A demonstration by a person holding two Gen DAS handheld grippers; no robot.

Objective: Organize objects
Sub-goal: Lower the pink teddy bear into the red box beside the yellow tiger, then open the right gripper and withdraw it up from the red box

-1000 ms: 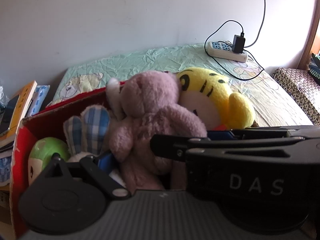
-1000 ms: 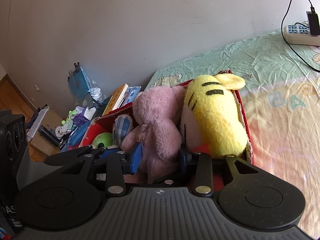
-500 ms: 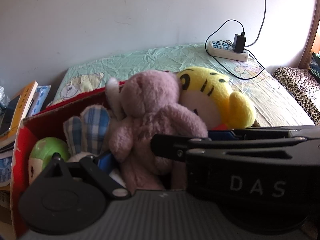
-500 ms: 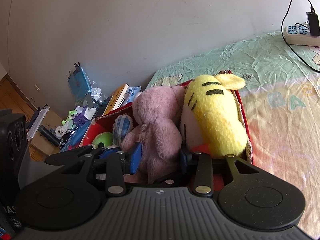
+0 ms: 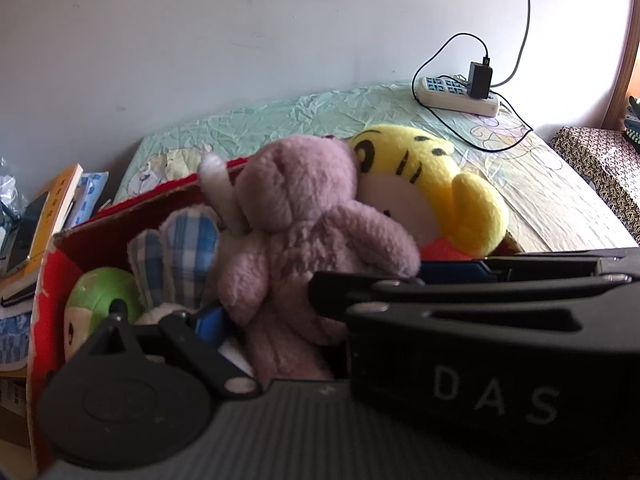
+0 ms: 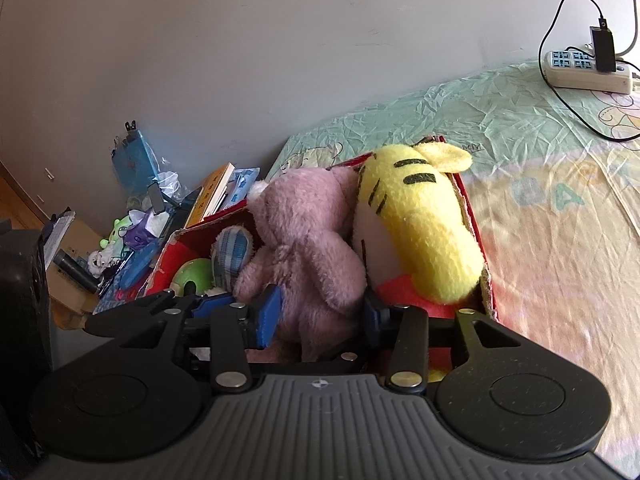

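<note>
A red cardboard box [image 6: 472,216] sits on the bed, packed with soft toys. A mauve plush bear [image 6: 308,240] sits in the middle, a yellow striped tiger plush [image 6: 420,220] on its right, a blue-checked plush [image 6: 234,250] and a green-headed doll [image 6: 192,274] on its left. My right gripper [image 6: 320,316] has its blue pads on either side of the bear's lower body, gripping it. In the left wrist view the same bear [image 5: 304,232], tiger [image 5: 424,188] and box [image 5: 52,280] show. My left gripper [image 5: 316,300] straddles the bear widely; the right gripper's body covers its right finger.
A power strip [image 6: 588,72] with a charger and cable lies on the green bedsheet [image 6: 520,128] at the back right. Books [image 6: 212,192] and a heap of clutter [image 6: 120,248] lie left of the box. A patterned cushion [image 5: 600,168] is at far right.
</note>
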